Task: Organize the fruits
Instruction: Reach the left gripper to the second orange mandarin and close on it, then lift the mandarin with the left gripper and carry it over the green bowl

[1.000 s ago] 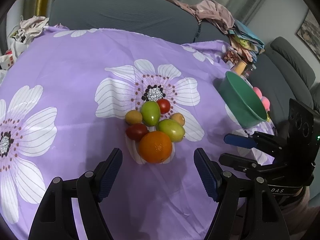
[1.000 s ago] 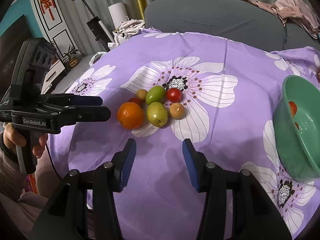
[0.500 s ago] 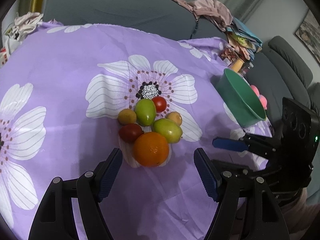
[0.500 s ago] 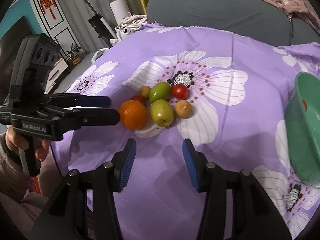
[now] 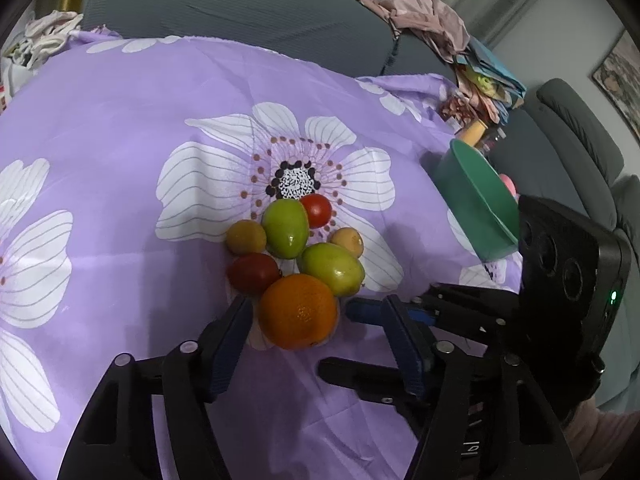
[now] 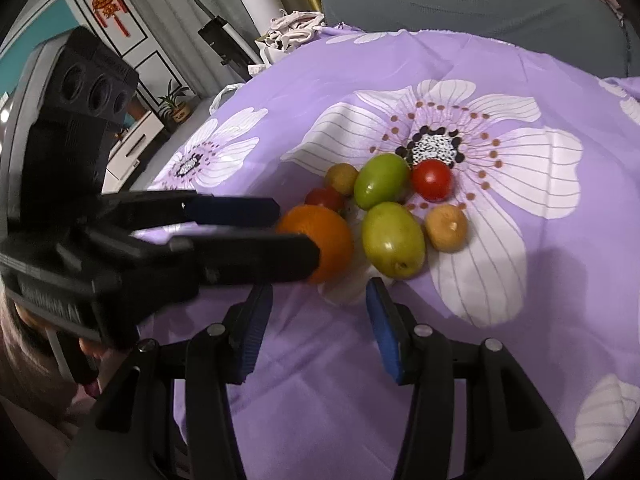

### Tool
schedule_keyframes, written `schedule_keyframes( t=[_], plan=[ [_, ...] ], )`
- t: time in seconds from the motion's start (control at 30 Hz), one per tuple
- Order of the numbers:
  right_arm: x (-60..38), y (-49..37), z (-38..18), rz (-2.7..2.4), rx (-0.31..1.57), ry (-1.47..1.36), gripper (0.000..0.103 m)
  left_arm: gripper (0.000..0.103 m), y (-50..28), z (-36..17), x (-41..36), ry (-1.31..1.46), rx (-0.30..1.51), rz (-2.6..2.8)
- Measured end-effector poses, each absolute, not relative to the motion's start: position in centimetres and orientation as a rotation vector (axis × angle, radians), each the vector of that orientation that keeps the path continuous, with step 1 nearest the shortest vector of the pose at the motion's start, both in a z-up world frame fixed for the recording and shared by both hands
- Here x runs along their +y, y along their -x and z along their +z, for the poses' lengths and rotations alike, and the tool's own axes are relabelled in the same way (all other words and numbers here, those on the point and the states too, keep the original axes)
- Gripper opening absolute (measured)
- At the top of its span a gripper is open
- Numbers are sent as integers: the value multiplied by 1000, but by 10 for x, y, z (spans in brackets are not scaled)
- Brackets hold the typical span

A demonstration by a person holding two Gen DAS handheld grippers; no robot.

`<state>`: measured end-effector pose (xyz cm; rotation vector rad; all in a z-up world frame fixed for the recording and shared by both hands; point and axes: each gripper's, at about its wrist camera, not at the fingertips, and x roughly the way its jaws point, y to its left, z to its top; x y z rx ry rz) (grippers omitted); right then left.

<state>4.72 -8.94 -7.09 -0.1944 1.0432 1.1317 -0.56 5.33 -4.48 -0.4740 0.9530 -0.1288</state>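
While its jaws close, the left gripper (image 5: 320,320) straddles the orange (image 5: 298,311) — pads not yet pressing.

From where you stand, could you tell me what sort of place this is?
Probably a home living room: a grey sofa behind the table, clothes draped over it, a floral purple tablecloth, and a potted plant on a cabinet.

Purple cloth (image 5: 120,128) with white flowers; orange (image 5: 298,311), green and red fruit; green bowl (image 5: 476,208).
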Motion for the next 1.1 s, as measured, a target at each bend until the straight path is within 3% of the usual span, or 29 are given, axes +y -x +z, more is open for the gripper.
schedule_keyframes(
  t=[0.3, 0.47, 1.1],
  plan=[
    [-71, -53, -76, 1142, 1077, 188, 50, 44, 1, -55, 63, 519, 976, -122],
    [-69, -55, -79, 1132, 1093, 192, 45, 44, 2, -57, 65, 533, 980, -132],
    [-114, -42, -60, 1063, 1030, 163, 44, 44, 4, -34, 22, 472, 981, -220]
  ],
)
